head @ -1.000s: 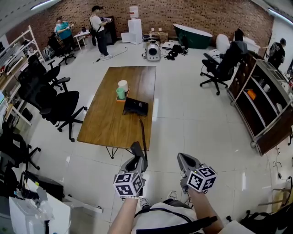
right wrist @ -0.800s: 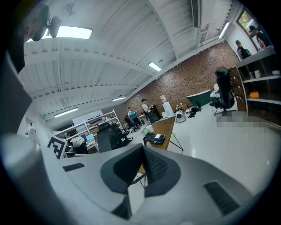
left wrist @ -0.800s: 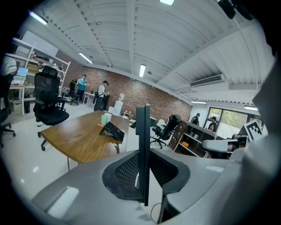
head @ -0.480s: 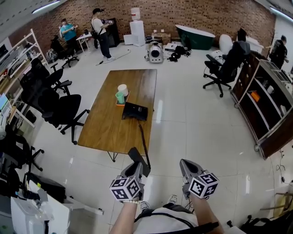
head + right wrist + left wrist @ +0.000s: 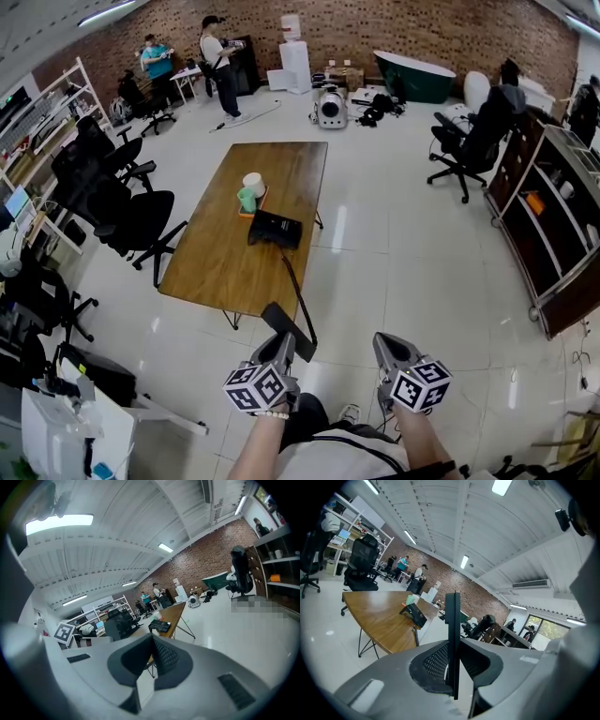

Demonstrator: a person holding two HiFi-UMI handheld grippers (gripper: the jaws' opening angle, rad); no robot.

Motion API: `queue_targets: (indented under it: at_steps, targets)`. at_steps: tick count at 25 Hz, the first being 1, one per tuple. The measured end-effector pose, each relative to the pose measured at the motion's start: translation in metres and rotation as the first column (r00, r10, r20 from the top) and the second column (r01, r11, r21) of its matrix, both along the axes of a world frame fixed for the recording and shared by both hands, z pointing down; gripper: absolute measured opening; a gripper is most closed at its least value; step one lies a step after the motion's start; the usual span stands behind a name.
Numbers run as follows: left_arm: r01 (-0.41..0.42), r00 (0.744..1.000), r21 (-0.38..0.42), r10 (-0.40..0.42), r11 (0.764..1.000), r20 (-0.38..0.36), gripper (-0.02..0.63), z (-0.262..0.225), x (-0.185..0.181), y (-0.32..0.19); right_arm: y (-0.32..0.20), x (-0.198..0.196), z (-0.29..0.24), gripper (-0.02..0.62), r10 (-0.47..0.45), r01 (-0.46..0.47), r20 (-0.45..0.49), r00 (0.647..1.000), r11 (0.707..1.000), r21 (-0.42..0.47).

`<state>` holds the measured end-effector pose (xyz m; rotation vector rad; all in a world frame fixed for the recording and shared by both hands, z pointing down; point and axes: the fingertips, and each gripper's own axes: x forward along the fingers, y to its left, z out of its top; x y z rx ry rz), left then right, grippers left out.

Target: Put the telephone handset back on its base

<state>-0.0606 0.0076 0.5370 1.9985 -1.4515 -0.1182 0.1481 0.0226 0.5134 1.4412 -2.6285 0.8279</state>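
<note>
The location is a large open-plan office or lab hall with a glossy white floor (image 5: 403, 253), a brick end wall (image 5: 422, 33) and ceiling strip lights (image 5: 502, 485). Furnishings comprise one long wooden worktop (image 5: 220, 253) carrying a telephone base (image 5: 275, 228), black swivel chairs (image 5: 131, 220), open shelving (image 5: 42, 117) (on both sides of the room) and a water dispenser (image 5: 296, 58).

bright workshop hall, red brick wall (image 5: 422, 28) at the far end.
glossy white tiled floor (image 5: 412, 253) with a long wooden table (image 5: 230, 248) in the middle; black office chairs (image 5: 131, 211) just left of it, another (image 5: 469, 141) well to the right; dark shelving unit (image 5: 553, 220) along the right side, white racks (image 5: 52, 108) along the left; green bathtub (image 5: 417, 75) near the brick; white ribbed ceiling (image 5: 440, 517) with strip lights (image 5: 464, 560); window (image 5: 546, 626) beyond the shelving.
</note>
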Motion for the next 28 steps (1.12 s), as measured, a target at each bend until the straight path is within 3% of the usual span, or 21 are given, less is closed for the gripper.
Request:
queue_targets:
  at_steps: [7, 13, 19, 28]
  targets:
    - [0.035, 0.999, -0.008, -0.035, 0.999, -0.036, 0.069, 0.001, -0.002, -0.021, -0.022, 0.002, 0.010, 0.000, -0.022, 0.023, 0.022, 1.000, 1.000, -0.018]
    - [0.075, 0.988, 0.002, -0.074, 0.997, -0.137, 0.069, 0.003, -0.017, -0.074, -0.068, -0.008, 0.016, 0.000, -0.066, 0.066, 0.008, 0.998, 0.997, -0.027]
    - [0.116, 0.953, 0.041, -0.099, 0.992, -0.288, 0.069, 0.007, -0.034, -0.147, -0.140, -0.023, 0.012, 0.000, -0.103, 0.103, -0.004, 0.995, 0.995, -0.012]
    - [0.176, 0.899, -0.003, -0.162, 0.984, -0.408, 0.069, 0.042, -0.062, -0.244, -0.237, -0.046, 0.007, 0.000, -0.128, 0.128, -0.008, 0.992, 0.992, -0.012]
